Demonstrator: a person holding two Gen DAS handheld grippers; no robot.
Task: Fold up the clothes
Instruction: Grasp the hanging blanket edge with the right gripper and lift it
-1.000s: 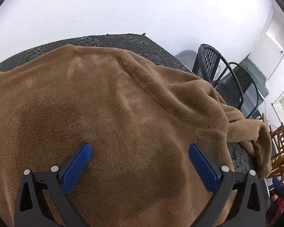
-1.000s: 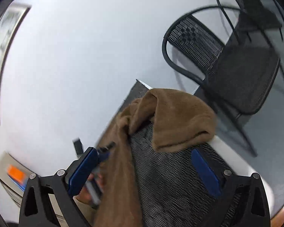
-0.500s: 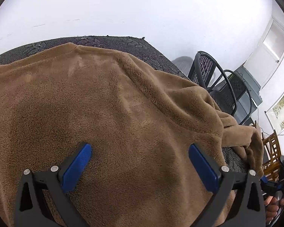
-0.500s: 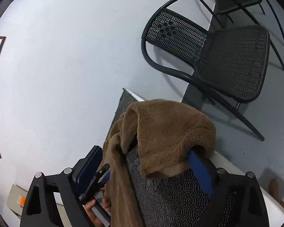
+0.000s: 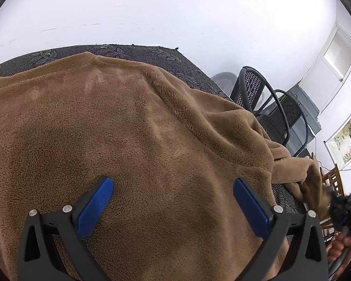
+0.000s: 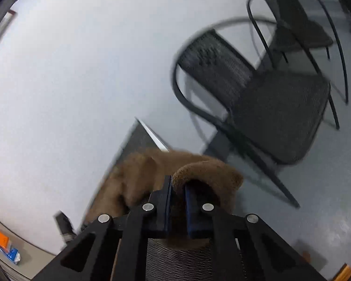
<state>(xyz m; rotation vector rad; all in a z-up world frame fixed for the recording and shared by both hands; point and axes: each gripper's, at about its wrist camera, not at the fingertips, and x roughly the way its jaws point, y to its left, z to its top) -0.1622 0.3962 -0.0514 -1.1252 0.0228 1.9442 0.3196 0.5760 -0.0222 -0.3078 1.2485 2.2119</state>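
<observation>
Right gripper (image 6: 177, 189) has its two blue pads squeezed together on a fold of the brown fuzzy garment (image 6: 206, 172), w/ the cloth puffing up over the tips and hiding them. Its view is blurry, so the black mesh chair (image 6: 276, 107) behind looks smeared, and the orange & blue stuff in the bottom left corner is too small to name. Left gripper (image 5: 173, 202) is spread wide, pads apart, just above the garment (image 5: 119, 135) and not pinching it (can't tell if the tips touch the fuzz). In the left view the garment lies spread over the dark patterned table (image 5: 138, 51) and covers nearly all of it; only a strip at the far edge and a bit at the right show. The cloth runs off the picture at the left and bottom, so its full shape can't be seen. At the far right edge the right gripper (image 5: 341, 208) is a dark blur by a bunched corner of cloth, w/ part of a hand (image 5: 341, 245) under it, cut off by the frame.
</observation>
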